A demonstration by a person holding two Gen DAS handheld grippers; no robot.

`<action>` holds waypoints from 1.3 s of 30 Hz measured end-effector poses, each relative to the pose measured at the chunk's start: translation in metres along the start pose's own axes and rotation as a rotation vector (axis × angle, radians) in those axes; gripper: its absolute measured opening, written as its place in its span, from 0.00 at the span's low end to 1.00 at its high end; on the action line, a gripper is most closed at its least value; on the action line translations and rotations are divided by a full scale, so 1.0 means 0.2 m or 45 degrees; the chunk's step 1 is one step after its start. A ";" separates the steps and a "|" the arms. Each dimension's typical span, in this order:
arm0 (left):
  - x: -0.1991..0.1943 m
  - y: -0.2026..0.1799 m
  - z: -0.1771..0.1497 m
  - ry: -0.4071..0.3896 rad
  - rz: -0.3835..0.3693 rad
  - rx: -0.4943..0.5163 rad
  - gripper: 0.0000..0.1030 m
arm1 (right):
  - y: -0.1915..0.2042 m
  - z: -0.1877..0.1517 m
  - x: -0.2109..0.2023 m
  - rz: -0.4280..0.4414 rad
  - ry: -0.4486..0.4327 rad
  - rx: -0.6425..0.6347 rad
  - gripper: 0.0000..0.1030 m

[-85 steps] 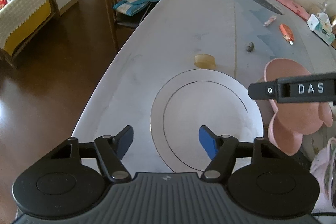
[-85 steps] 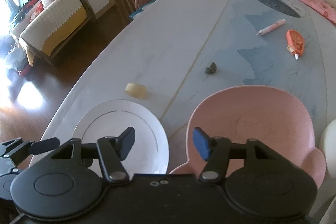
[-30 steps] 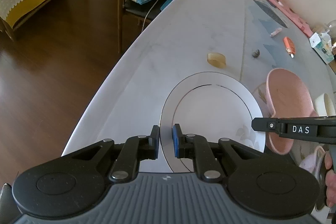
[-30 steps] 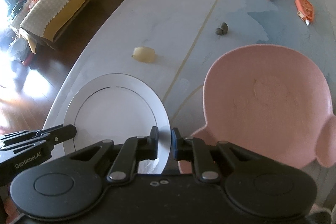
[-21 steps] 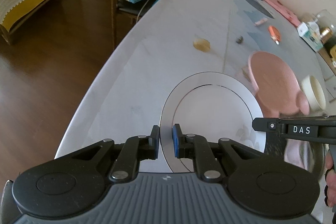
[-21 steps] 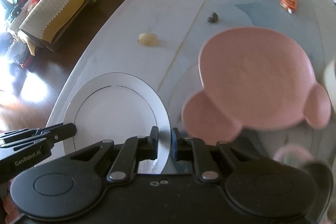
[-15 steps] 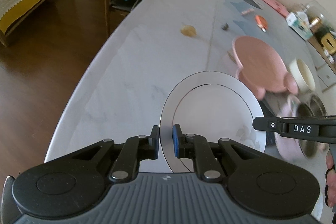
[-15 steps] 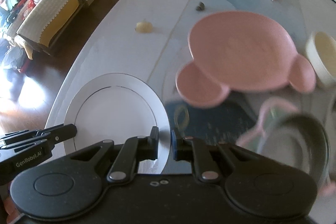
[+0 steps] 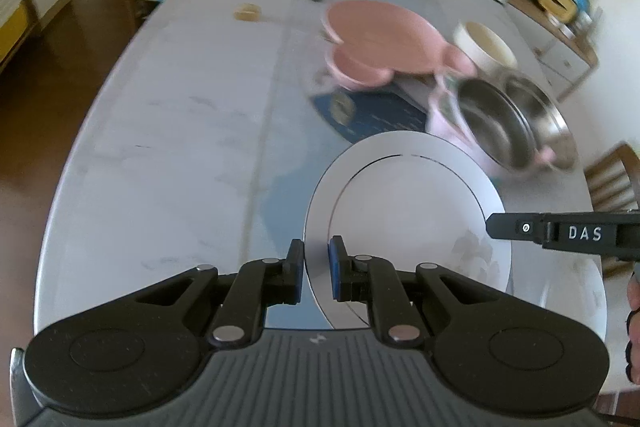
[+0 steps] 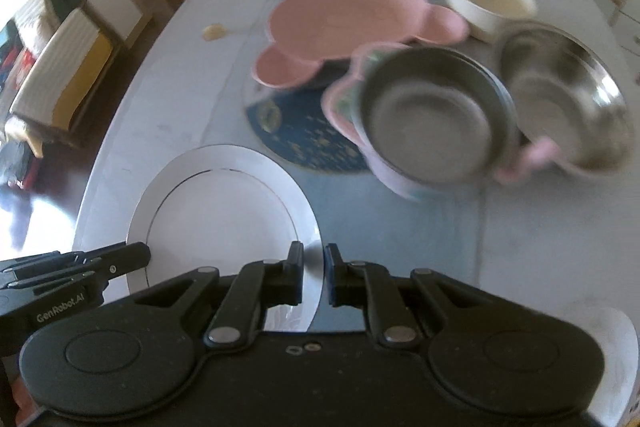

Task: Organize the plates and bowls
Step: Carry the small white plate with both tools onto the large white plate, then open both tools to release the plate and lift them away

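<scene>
White plate point(image 9: 416, 211) carried by both grippers, each clamped on an opposite rim.
Left gripper point(image 9: 316, 269) and right gripper point(image 10: 313, 279) should stay level; clear the steel bowl point(image 10: 432, 115) beyond the plate.

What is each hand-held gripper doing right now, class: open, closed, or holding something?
Left hand-held gripper: closed on the left rim of the white plate.
Right hand-held gripper: closed on the right rim of the same plate.
</scene>
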State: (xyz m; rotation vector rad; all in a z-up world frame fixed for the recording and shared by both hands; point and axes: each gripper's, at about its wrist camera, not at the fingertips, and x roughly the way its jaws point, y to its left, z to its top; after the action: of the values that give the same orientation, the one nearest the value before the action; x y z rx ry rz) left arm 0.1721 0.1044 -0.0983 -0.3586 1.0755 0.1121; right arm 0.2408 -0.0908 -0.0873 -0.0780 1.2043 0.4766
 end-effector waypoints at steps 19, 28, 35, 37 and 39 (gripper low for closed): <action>0.16 -0.83 -0.22 0.109 -0.196 0.369 0.11 | -0.78 -0.46 -0.33 -0.155 -0.078 0.377 0.10; 0.27 -1.20 -0.34 0.165 -0.233 0.508 0.11 | -1.13 -0.64 -0.39 -0.175 -0.075 0.526 0.10; 0.38 -1.35 -0.42 0.188 -0.214 0.576 0.11 | -1.27 -0.73 -0.36 -0.170 -0.051 0.575 0.09; 0.39 -1.36 -0.43 0.192 -0.213 0.585 0.11 | -1.29 -0.75 -0.36 -0.165 -0.046 0.586 0.09; 0.42 -1.38 -0.44 0.203 -0.205 0.589 0.11 | -1.31 -0.77 -0.35 -0.157 -0.037 0.594 0.09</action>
State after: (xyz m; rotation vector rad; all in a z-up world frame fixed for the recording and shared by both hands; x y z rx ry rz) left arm 0.2107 -0.1906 -0.1452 -0.0347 1.1879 -0.3100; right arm 0.1909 -0.3952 -0.1310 0.2524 1.2472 0.0812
